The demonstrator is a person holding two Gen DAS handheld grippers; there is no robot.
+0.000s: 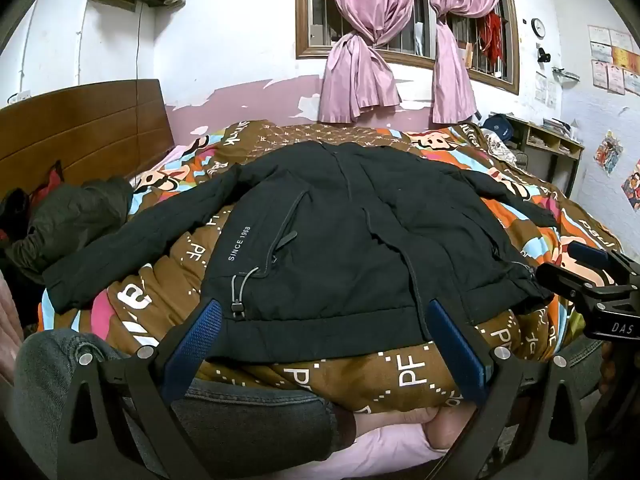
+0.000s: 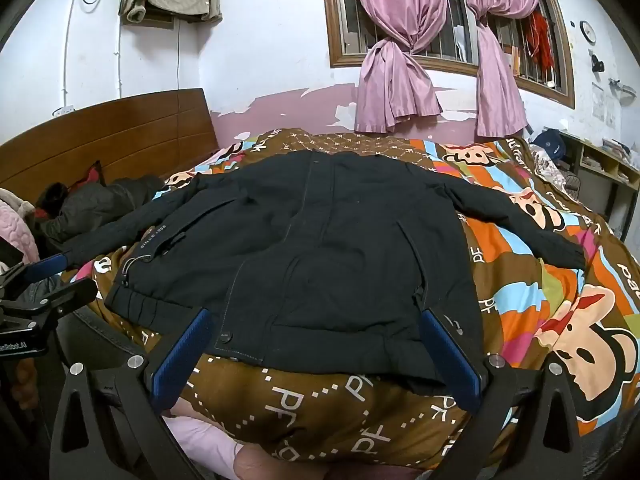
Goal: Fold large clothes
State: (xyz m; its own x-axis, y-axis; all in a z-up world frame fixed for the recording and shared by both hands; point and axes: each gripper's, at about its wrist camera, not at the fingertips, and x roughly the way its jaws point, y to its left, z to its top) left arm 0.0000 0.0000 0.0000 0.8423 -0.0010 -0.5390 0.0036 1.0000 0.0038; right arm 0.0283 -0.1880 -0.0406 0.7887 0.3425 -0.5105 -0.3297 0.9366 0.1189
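Lying flat — jacket (image 1: 344, 232) just beyond both open grippers (image 1: 324, 320).

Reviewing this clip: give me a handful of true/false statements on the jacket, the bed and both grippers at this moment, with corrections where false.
1. The black jacket lies spread flat on the patterned quilt, sleeves out to both sides. True.
2. The left gripper is clamped on the jacket's hem. False: its jaws stand wide open, holding nothing.
3. The right gripper is open and empty. True.
4. The pink curtains hang loose and cover the window. False: they are tied in knots, leaving the barred window visible.
5. The jacket is already folded in half. False: it is still unfolded.
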